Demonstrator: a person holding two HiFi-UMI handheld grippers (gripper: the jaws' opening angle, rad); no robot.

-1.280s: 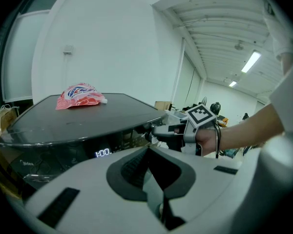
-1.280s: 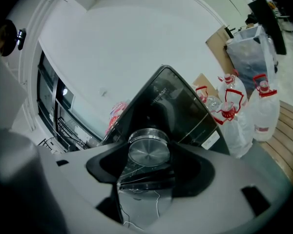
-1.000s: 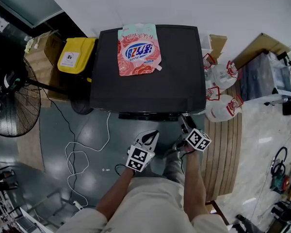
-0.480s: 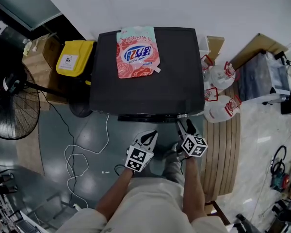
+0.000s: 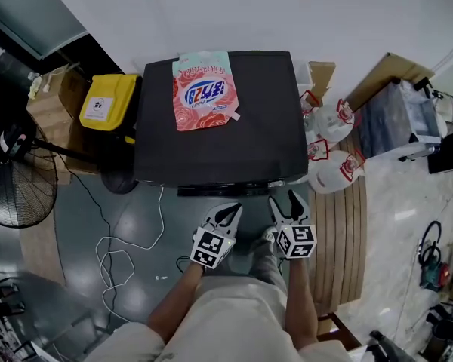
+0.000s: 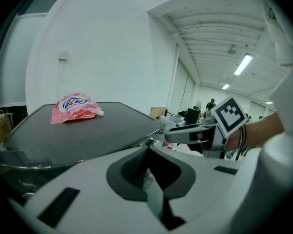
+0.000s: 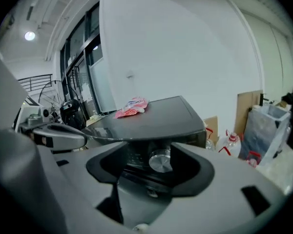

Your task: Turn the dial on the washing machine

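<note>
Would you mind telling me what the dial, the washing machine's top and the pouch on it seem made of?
The dial looks like brushed metal or metallised plastic: a silvery, softly shining face. The washing machine's top seems glossy dark plastic or glass; it reflects light. The pouch looks like printed plastic film, crinkled and slack.

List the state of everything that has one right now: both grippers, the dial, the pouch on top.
left gripper, shut, empty, held in front of the machine.
right gripper, open, empty, pointed at the dial.
dial, lined up between the right gripper's jaws, not clamped.
detergent pouch, lying flat on top of the washing machine, toward the back.
</note>
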